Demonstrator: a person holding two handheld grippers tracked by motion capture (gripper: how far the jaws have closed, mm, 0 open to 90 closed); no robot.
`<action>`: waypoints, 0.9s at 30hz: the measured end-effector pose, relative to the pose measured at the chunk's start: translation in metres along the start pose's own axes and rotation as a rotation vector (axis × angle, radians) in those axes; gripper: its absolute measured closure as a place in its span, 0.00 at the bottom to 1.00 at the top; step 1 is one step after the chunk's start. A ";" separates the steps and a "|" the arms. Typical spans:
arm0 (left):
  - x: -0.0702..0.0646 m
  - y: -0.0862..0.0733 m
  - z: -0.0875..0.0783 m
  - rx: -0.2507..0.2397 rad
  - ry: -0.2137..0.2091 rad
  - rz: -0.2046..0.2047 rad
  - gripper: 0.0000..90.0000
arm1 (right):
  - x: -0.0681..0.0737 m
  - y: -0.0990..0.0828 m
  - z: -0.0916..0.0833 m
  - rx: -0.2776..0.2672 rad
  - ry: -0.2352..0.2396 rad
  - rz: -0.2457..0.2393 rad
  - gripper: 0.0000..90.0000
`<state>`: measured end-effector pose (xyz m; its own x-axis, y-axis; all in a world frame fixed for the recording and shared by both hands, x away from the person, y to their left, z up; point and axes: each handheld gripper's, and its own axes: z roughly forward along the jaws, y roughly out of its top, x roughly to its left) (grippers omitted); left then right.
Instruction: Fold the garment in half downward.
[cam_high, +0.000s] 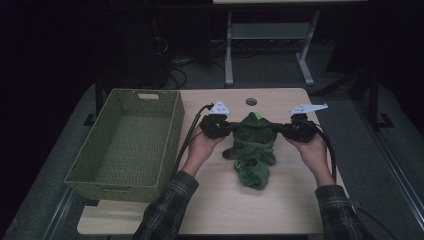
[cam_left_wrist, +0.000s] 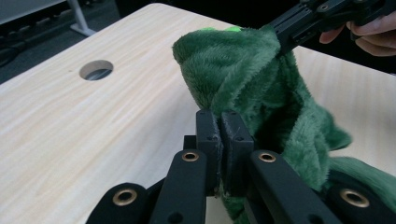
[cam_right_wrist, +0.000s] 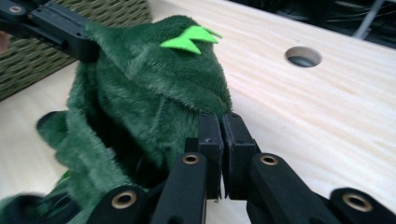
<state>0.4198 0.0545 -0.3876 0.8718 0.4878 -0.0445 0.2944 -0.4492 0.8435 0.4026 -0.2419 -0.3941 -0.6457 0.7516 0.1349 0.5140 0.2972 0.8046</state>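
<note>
A green plush garment (cam_high: 254, 145) with bright green spikes (cam_right_wrist: 189, 38) hangs between my two grippers above the middle of the wooden table (cam_high: 280, 210). My left gripper (cam_high: 227, 129) is shut on its left edge, and in the left gripper view (cam_left_wrist: 223, 122) the fabric (cam_left_wrist: 252, 79) is pinched between the closed jaws. My right gripper (cam_high: 284, 129) is shut on the right edge, with the plush (cam_right_wrist: 140, 93) caught in its jaws (cam_right_wrist: 223, 123). The lower part of the garment droops toward the tabletop.
A green woven basket (cam_high: 122, 182) stands on the table's left side. A round cable hole (cam_high: 251, 102) lies at the far edge of the table. Cables trail from both grippers toward the person's sleeves. Table legs and cords stand on the dark floor beyond.
</note>
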 end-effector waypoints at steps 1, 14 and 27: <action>-0.001 -0.002 -0.001 -0.001 -0.002 0.003 0.97 | 0.005 -0.004 -0.003 -0.018 -0.002 -0.019 0.97; -0.031 -0.021 -0.019 -0.018 -0.049 0.057 0.97 | 0.032 -0.027 -0.027 -0.051 0.057 -0.053 0.96; -0.062 -0.046 -0.029 -0.016 -0.085 0.133 0.97 | 0.058 -0.058 -0.043 -0.063 0.103 -0.091 0.96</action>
<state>0.3413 0.0666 -0.4081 0.9329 0.3594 0.0232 0.1688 -0.4933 0.8533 0.3110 -0.2412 -0.4080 -0.7438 0.6583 0.1159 0.4164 0.3208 0.8507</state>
